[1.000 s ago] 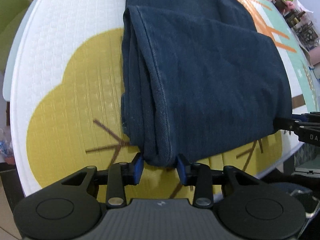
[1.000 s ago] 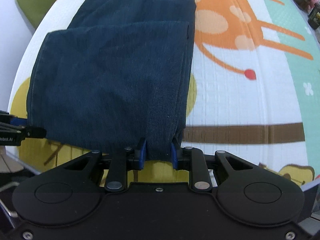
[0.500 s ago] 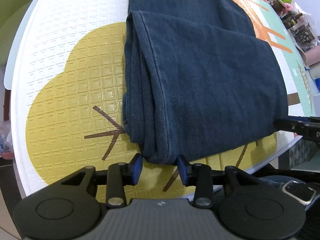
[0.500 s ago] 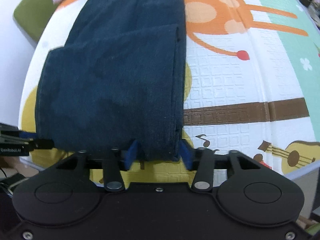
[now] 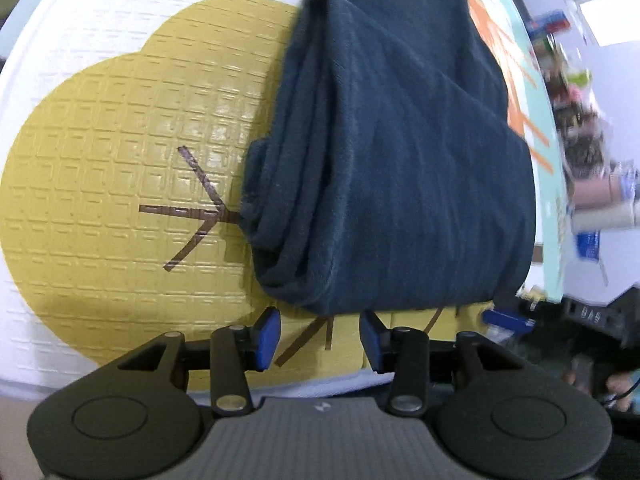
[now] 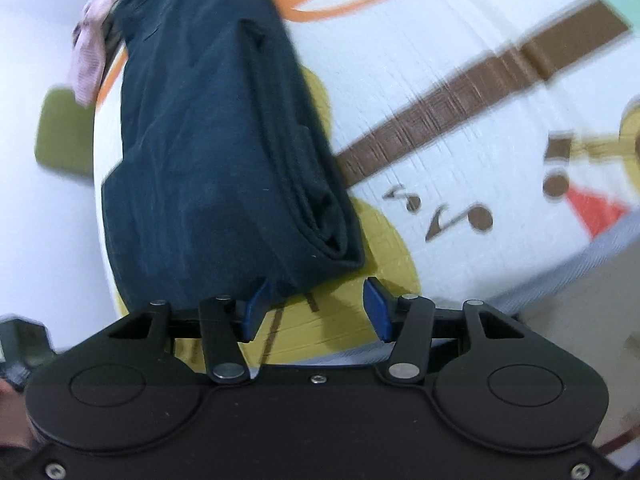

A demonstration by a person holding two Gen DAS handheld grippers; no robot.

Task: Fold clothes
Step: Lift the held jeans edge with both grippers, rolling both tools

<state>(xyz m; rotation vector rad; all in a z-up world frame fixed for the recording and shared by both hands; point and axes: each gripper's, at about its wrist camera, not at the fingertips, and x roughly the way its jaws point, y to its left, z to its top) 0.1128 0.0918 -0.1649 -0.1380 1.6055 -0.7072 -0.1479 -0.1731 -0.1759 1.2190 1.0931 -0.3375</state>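
Folded dark navy fabric garment (image 5: pixel 400 168) lies on patterned foam play mat (image 5: pixel 120 168) on tabletop, just beyond left tongs (image 5: pixel 320 338) and right tongs (image 6: pixel 314 310); both opening, released, nothing between pads.

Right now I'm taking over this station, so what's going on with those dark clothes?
A person is folding a dark navy garment on a patterned foam play mat with two handheld grippers. The left gripper is at the folded bundle's near edge; its jaws are opening and the cloth lies just beyond the blue pads. The right gripper is opening too, one pad at the cloth's edge, not pinching. The fold looks set down.
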